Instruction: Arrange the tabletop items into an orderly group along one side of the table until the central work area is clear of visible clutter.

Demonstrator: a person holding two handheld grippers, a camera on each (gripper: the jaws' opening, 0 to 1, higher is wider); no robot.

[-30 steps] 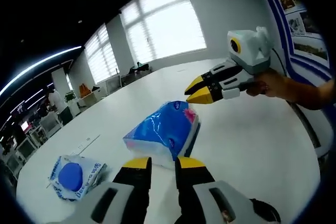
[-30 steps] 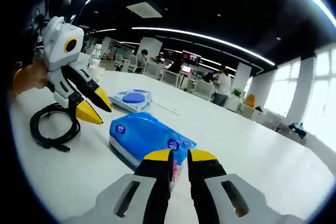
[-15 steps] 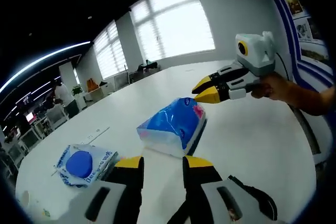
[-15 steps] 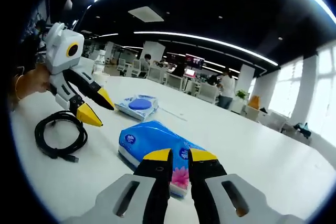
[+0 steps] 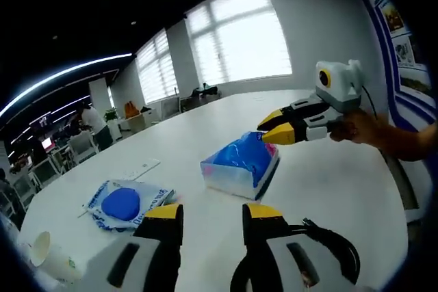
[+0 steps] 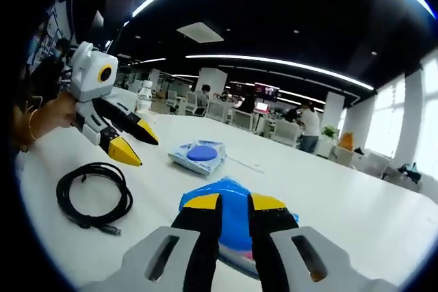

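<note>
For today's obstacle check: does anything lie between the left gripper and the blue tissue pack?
Nothing visible does. In the left gripper view, bare white table separates the left gripper from the blue tissue pack.

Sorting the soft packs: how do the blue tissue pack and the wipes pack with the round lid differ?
The blue tissue pack is bulkier and stands taller; the wipes pack lies flatter. The wipes pack carries a round blue lid, the tissue pack none. Both are blue-and-white soft packs lying on the white table.
</note>
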